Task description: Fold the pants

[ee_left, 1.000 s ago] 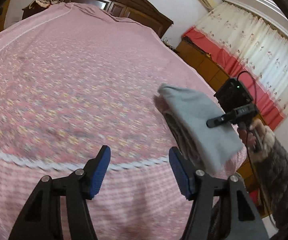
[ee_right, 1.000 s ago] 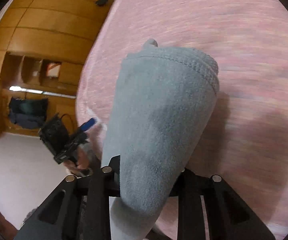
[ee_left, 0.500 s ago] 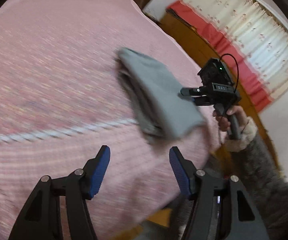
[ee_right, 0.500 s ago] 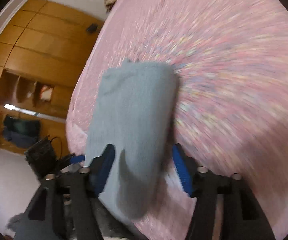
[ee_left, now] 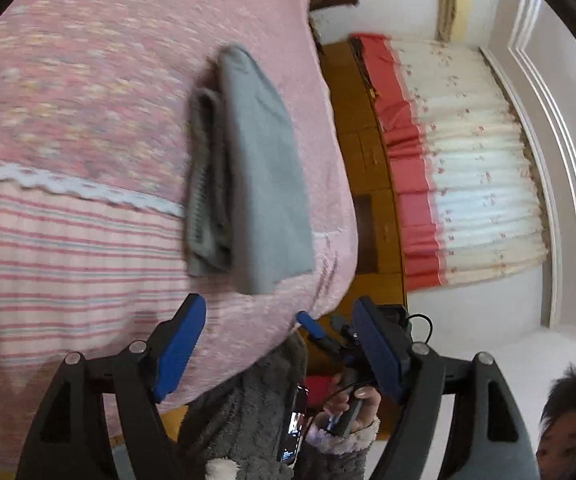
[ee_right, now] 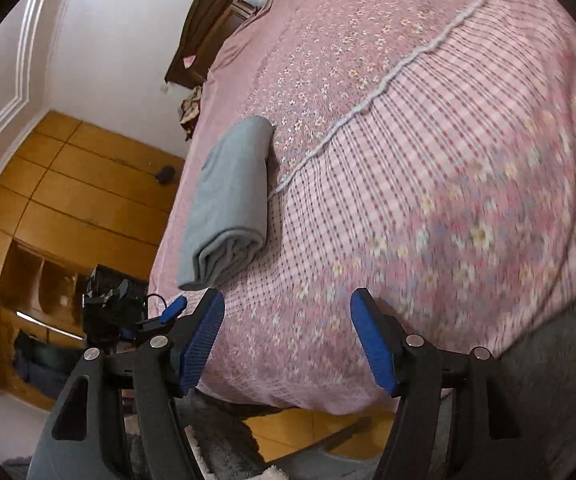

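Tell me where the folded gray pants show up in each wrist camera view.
Left wrist view: folded gray pants lie upper centre, near the bed's right edge.
Right wrist view: pants lie left of centre, near the bed's left edge.
Shared landmark: the white lace stripe across the pink bedspread.

left tool (ee_left: 276, 346): jaws wide apart and just been opening further, nothing between the blue pads, angled downward
right tool (ee_right: 286, 344): jaws spread, just opened, nothing between them
right hand (ee_left: 352, 398): wrapped round its tool's handle, fuzzy grey sleeve at the wrist
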`<state>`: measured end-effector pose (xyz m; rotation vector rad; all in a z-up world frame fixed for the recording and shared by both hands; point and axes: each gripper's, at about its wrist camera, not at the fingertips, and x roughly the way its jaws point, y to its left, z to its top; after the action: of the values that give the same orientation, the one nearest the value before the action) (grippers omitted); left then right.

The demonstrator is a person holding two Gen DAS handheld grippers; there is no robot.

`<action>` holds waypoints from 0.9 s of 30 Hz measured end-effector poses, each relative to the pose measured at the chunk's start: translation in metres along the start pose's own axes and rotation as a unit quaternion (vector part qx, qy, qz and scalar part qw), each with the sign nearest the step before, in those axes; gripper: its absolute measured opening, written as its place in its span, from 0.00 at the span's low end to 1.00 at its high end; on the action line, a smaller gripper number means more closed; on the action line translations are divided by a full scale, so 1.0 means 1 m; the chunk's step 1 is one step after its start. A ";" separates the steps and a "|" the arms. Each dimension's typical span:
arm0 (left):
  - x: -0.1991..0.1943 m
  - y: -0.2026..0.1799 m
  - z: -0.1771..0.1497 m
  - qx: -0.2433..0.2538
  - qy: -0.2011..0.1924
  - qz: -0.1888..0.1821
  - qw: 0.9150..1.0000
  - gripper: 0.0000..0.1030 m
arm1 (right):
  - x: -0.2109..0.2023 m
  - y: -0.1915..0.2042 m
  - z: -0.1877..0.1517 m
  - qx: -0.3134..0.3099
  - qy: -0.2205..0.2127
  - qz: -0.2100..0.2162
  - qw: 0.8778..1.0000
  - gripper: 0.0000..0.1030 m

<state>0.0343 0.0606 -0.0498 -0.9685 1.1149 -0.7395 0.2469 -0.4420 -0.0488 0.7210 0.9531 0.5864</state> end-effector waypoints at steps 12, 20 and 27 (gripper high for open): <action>0.047 -0.020 0.011 0.047 0.026 0.067 0.996 0.56 | -0.033 -0.025 -0.010 -0.017 -0.002 -0.008 1.000 0.65; 0.053 -0.061 0.016 0.116 0.008 0.109 0.987 0.10 | -0.047 0.016 -0.014 -0.167 -0.033 -0.139 0.976 0.65; 0.047 -0.098 0.038 0.121 -0.029 0.035 0.992 0.09 | 0.008 0.065 -0.021 -0.226 -0.025 -0.145 0.963 0.65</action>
<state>0.0827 -0.0107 0.0264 -0.7377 0.9791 -0.7648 0.2235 -0.3899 -0.0113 0.1796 0.8187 0.4983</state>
